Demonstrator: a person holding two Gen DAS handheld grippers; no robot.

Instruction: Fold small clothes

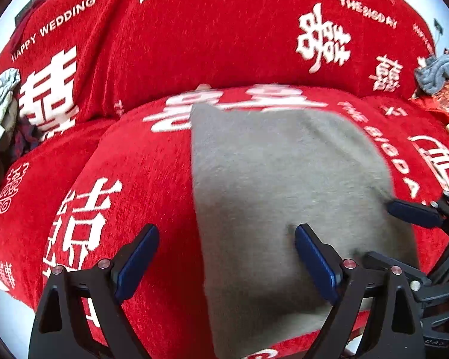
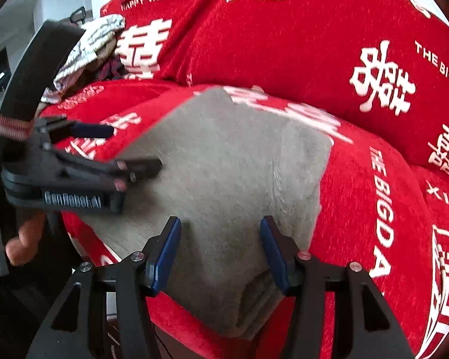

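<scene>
A grey fleecy garment [image 1: 284, 185] lay flat on the seat of a sofa draped in a red cover [image 1: 152, 68] printed with white characters and "HAPPY WEDDING" text. The garment looked folded, with layered edges showing at its near end in the right wrist view [image 2: 254, 308].

The left gripper [image 1: 227, 257] hovered low over the garment's left side, its 2 blue-padded fingers spread wide apart with nothing between them; 1 finger sat over the red cover, the other [image 1: 314, 260] over the grey fabric. The left edge of the garment ran between the 2 fingers.

The right gripper [image 2: 221, 248] was over the near end of the garment, fingers also apart, gripping nothing. Its pads [image 2: 164, 254] were at or just above the fleece; contact could not be told.

In the right wrist view, the left gripper [image 2: 116, 146] reached in from the left, over the garment's left edge. A person's hand [image 2: 24, 239] showed below it on the handle.

A pile of other clothes [image 2: 86, 51] sat at the left end of the sofa. A bluish-grey cloth [image 1: 440, 71] lay at the right end.
</scene>
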